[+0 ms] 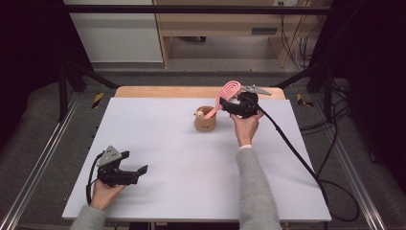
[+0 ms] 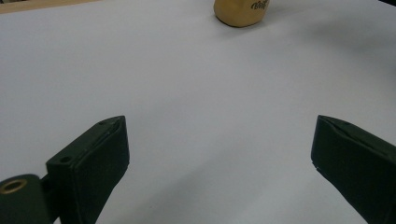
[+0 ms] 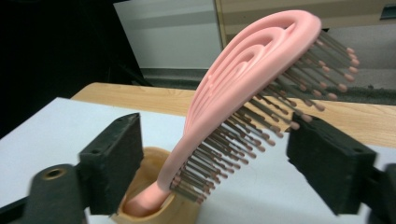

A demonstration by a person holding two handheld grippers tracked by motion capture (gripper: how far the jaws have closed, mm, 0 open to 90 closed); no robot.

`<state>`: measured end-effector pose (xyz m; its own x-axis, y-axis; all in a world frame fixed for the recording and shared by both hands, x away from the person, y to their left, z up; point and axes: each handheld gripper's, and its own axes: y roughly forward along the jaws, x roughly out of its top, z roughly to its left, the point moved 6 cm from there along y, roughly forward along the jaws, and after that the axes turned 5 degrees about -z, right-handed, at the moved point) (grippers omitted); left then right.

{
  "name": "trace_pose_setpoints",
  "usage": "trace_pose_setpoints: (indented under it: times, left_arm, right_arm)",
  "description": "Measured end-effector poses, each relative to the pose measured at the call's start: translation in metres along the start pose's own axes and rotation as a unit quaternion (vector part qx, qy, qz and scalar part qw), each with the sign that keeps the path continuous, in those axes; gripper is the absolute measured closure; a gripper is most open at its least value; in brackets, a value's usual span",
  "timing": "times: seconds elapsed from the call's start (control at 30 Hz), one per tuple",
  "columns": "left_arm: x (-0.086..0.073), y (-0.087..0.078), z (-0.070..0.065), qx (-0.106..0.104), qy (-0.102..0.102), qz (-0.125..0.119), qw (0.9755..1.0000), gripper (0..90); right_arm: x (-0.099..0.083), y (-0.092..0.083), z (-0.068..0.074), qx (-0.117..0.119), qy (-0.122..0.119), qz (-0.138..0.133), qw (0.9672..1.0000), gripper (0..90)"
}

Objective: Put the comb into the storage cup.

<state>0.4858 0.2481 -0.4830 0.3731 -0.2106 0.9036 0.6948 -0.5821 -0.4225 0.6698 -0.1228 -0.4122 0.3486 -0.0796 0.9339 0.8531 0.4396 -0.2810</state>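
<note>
White tabletop (image 1: 182, 177) is lying nearest, and on it the left gripper (image 1: 136, 173) is resting in the person's hand at the near left corner, its jaws standing wide apart with nothing between them. From that gripper's own view the pale surface is running bare up to the tan cup (image 2: 240, 11) well ahead.

Moving farther out, the right gripper (image 3: 215, 163) is hovering at the pink hairbrush (image 3: 243, 88), which is standing handle-down in the cup (image 3: 154, 196) and leaning toward the far right. The jaws are sitting apart on either side of the brush head, the pads not pressing on it; one pad looks just beside the bristle tips. From above, the brush (image 1: 225, 96) is tilting over the cup (image 1: 205, 120) near the table's far edge, with the right gripper (image 1: 233, 104) close against it.

The risk from here looks plain: the brush is top-heavy and leaning, so a withdrawing pad catching those bristles could drag the head sideways and tip the light cup over, spilling the brush onto the table.
</note>
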Motion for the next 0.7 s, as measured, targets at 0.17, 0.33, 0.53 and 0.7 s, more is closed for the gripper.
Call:
trace_pose_setpoints:
  times: [0.17,0.33,0.53,0.7]
  left_arm:
    - [0.0,0.0,0.0,0.0,-0.001,-0.001,1.0,4.4]
    - [0.0,0.001,0.0,0.0,0.0,0.001,1.0,4.4]
    - [0.0,0.001,-0.001,-0.002,-0.002,0.001,1.0,4.3]
    - [0.0,0.0,0.0,-0.001,-0.003,0.0,1.0,4.3]
  right_arm:
    - [-0.002,-0.009,0.001,0.001,-0.016,-0.004,0.9999,4.6]
    - [-0.001,-0.02,0.006,0.022,-0.022,-0.008,0.9995,1.3]
    - [0.002,-0.033,0.014,0.044,-0.026,-0.012,0.9986,0.4]
    - [0.004,-0.043,0.019,0.056,-0.034,-0.017,0.9977,0.3]
